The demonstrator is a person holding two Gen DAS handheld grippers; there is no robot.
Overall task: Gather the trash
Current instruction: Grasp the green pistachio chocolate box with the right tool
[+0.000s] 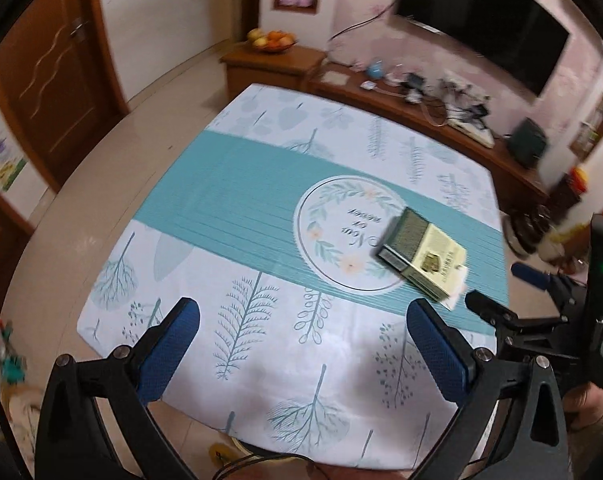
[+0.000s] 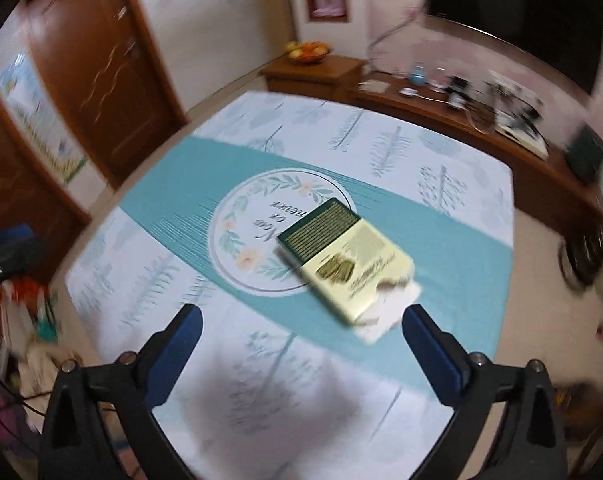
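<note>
A green and cream carton lies flat on the teal band of the tablecloth, with a scrap of white paper sticking out under its near end. My left gripper is open and empty, above the near part of the table, left of the carton. In the left wrist view the right gripper shows at the right edge, near the carton. In the right wrist view the carton and white paper lie just ahead of my open, empty right gripper, closest to its right finger.
The table has floor on all sides. A low wooden cabinet behind it holds a fruit bowl and small clutter. A dark TV hangs above. A brown door stands at the left.
</note>
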